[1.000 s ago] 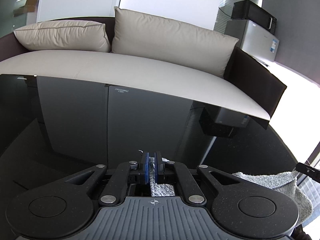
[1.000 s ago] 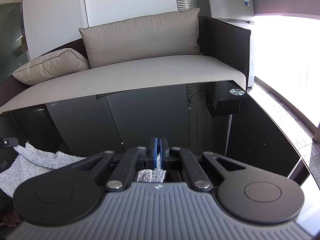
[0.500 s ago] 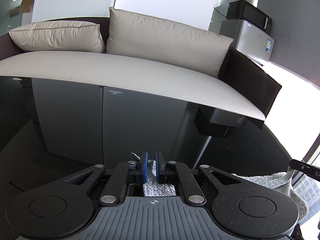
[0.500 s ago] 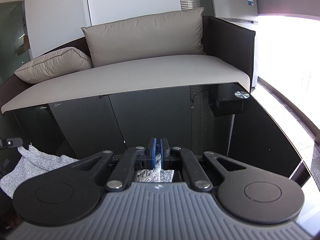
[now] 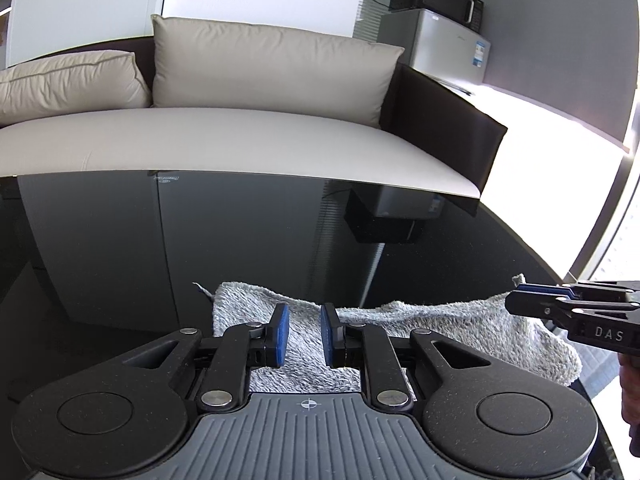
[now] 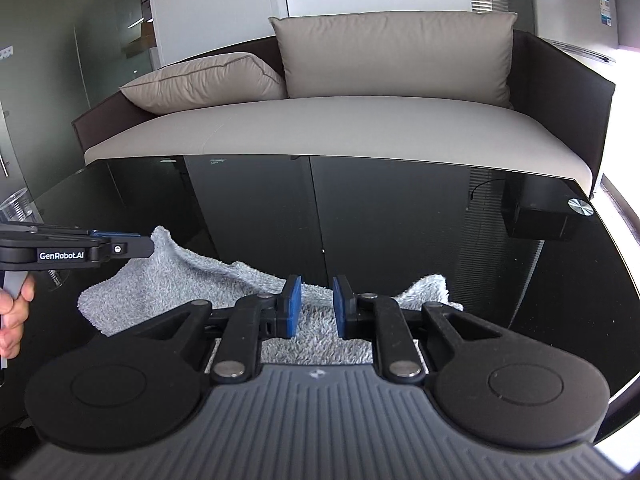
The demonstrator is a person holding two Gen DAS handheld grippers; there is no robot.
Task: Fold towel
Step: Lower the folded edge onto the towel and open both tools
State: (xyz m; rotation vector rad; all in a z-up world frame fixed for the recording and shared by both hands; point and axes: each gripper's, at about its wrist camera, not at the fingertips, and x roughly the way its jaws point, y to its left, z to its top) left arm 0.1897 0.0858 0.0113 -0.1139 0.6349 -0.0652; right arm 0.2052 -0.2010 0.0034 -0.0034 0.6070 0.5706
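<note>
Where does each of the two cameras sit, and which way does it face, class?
Left wrist: on the left gripper, looking forward over its opening blue pads at the grey towel, black table and sofa; the right gripper enters from the right.
Right wrist: on the right gripper, facing likewise; the left gripper and a hand show at left.
Shared: towel, table, sofa, fridge.
</note>
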